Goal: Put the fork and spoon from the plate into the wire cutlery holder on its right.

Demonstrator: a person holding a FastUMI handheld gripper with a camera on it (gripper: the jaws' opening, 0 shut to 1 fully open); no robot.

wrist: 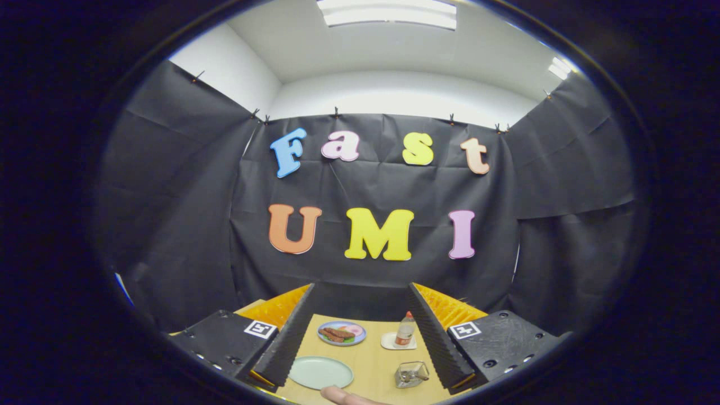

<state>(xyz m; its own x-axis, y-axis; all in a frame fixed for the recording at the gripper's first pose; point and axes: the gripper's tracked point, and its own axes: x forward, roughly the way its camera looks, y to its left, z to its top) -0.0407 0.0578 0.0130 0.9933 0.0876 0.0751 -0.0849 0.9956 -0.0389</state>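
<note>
Tongs [360, 332] hanging wide open, gripping nothing, fingers [287, 343] spread apart over the wooden surface [371, 360]. Between them: pale green plate [320, 372] near the left finger, holder [411, 374] (wire, cutlery not discernible) near the right. Beyond sit a food plate [341, 332] and a bottle [404, 330] on a coaster [389, 341]. A fingertip [343, 396] is touching the plate's near rim.
</note>
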